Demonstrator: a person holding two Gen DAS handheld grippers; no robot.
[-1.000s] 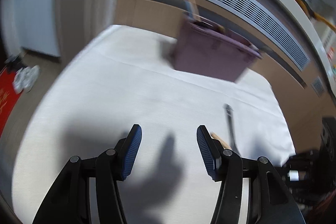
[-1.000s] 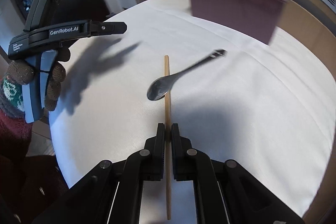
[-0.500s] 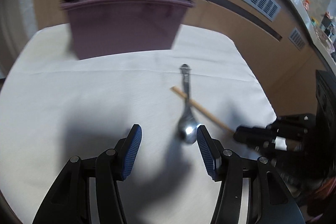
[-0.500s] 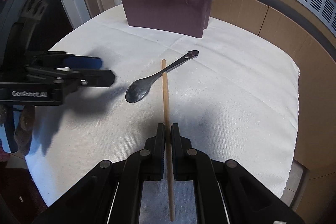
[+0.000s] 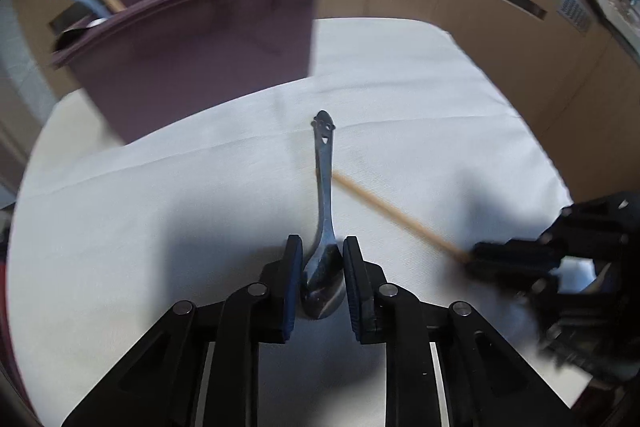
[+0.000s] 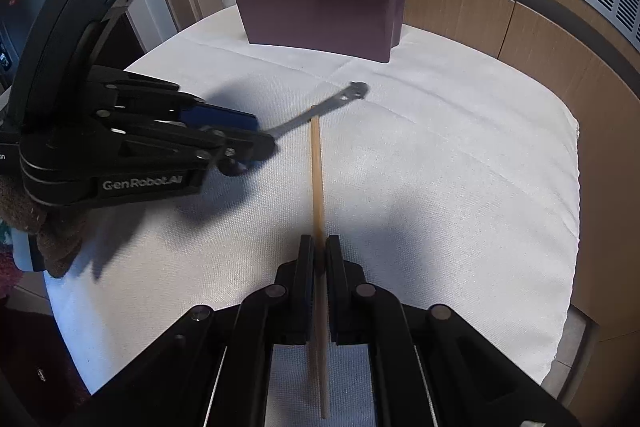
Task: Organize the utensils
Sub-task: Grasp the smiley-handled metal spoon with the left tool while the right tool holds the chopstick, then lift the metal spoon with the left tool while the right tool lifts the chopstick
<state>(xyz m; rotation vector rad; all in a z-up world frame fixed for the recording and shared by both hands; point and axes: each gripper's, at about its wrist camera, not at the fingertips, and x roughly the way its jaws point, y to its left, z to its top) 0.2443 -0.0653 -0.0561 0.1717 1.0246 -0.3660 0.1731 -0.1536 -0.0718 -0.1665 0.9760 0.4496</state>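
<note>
we see a white-clothed bench (image 6: pixel 460 163) with a purple utensil bin (image 6: pixel 320 7) at its far edge; we place everything else from that bin. a metal spoon (image 5: pixel 325 187) lies on the cloth in front of the bin, its handle end toward the bin and its bowl toward us. the left tongs (image 5: pixel 320 259) reach steeply down over that bowl, their blue pads either side of it and closing in; whether the pads already press the bowl we cannot tell. in the right wrist view the left tongs (image 6: pixel 256 139) enter from the left, carried by a hand in a brown knitted glove (image 6: pixel 52 235). the right tongs (image 6: pixel 319 255), nearer to us than the spoon, are narrow and pinch a wooden chopstick (image 6: pixel 317 187), whose far tip points toward the bin and meets the spoon handle. other utensils stand up out of the bin.
</note>
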